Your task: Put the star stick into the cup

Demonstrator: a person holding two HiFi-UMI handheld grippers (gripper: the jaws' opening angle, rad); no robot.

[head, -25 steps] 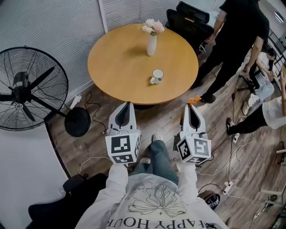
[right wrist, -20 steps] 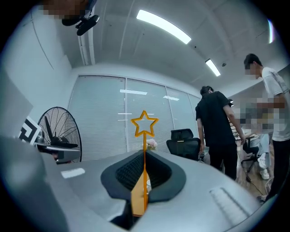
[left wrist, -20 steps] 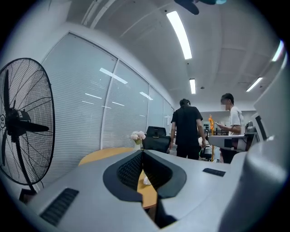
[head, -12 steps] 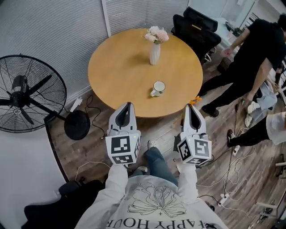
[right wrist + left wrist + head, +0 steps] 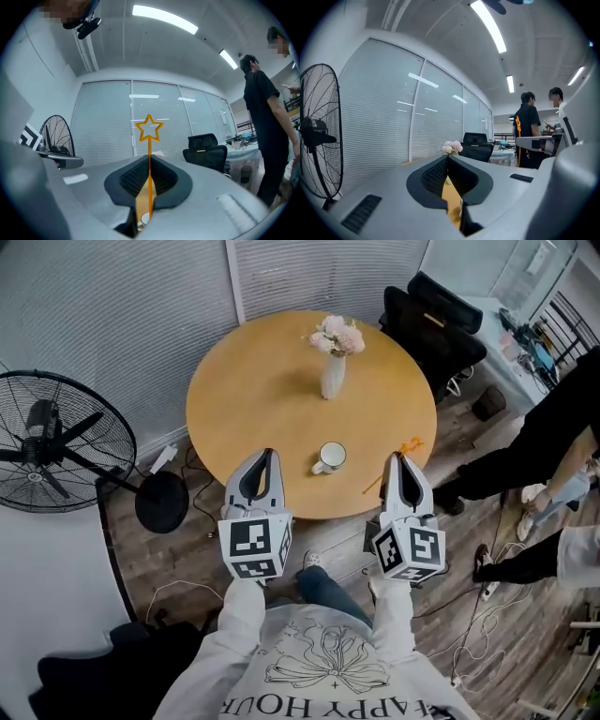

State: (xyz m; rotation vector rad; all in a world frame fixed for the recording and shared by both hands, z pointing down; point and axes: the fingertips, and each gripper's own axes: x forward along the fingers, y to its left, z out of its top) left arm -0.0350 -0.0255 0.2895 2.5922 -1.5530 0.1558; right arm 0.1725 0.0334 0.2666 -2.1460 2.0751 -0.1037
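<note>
An orange star stick (image 5: 149,154) stands clamped between the jaws of my right gripper (image 5: 149,161), its star head (image 5: 411,443) poking out past the tips over the table's near right edge. My right gripper (image 5: 400,461) is shut on it. A white cup (image 5: 329,458) with a handle stands on the round wooden table (image 5: 253,395), a short way left of the right gripper's tip. My left gripper (image 5: 262,460) is shut with nothing in it, its tip over the table's near edge, left of the cup. In the left gripper view the jaws (image 5: 447,161) meet.
A white vase of pink flowers (image 5: 334,357) stands farther back on the table. A black floor fan (image 5: 56,442) is at the left, black office chairs (image 5: 441,320) behind the table. A person in black (image 5: 553,442) stands at the right, with cables on the wooden floor.
I have stepped closer to the table: both grippers' tips now reach over its near edge, nearer the cup. The person in black has moved off to the right.
</note>
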